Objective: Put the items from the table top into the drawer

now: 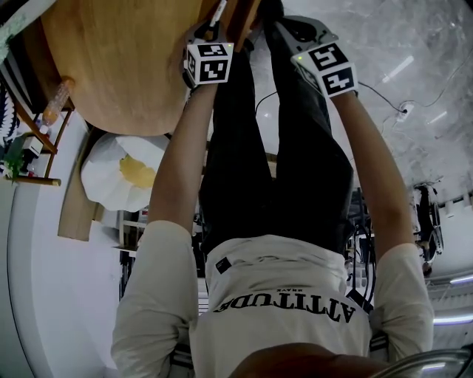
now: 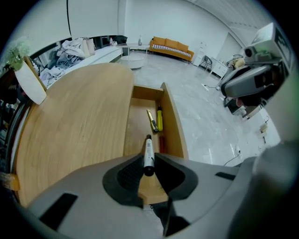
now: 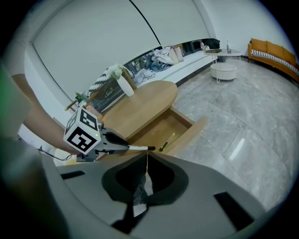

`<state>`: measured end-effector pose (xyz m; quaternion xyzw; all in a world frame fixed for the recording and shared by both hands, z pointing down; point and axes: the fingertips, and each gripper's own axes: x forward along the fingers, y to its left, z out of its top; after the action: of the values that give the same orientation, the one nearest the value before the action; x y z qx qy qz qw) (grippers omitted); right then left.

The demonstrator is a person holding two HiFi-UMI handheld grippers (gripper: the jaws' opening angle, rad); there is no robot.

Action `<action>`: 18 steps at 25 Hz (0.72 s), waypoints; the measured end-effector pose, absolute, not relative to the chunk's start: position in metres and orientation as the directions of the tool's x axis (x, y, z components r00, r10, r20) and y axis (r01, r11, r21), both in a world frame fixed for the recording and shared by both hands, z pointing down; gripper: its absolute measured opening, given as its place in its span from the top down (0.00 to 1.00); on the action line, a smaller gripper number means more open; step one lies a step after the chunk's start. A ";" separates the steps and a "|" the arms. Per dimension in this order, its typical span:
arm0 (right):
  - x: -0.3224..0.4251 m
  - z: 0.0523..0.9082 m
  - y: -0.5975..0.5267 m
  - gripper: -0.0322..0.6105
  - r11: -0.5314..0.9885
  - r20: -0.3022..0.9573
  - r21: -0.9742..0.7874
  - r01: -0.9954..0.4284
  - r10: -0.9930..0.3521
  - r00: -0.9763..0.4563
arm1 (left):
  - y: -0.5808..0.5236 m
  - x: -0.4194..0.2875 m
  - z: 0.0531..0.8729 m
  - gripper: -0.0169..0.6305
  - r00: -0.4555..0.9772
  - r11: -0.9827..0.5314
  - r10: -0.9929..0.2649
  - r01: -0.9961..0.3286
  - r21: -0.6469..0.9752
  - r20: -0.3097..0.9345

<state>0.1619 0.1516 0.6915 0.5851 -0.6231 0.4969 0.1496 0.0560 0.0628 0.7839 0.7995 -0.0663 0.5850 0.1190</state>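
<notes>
My left gripper is shut on a white marker with a black cap and points steeply down over the open wooden drawer. In the right gripper view that marker sticks out level from the left gripper above the drawer. Inside lie a yellow utility knife, a yellow pen and a red item. My right gripper hovers shut and empty, off the drawer's front. The head view shows both grippers, left and right, at the table's edge.
The oval wooden table carries a white vase with a plant at its far end. An orange sofa and a round white side table stand across the marble floor. A cable runs along the floor.
</notes>
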 end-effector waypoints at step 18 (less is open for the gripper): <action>0.192 0.598 0.128 0.92 -0.059 0.761 -0.378 -0.924 -0.589 -0.273 | 0.033 0.081 0.660 0.90 0.424 -0.942 -0.038 -0.318 0.110 0.905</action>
<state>0.1916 0.1277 0.5983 0.5732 -0.6598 0.4485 0.1869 0.0813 0.0330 0.6597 0.8333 -0.1068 0.5258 0.1334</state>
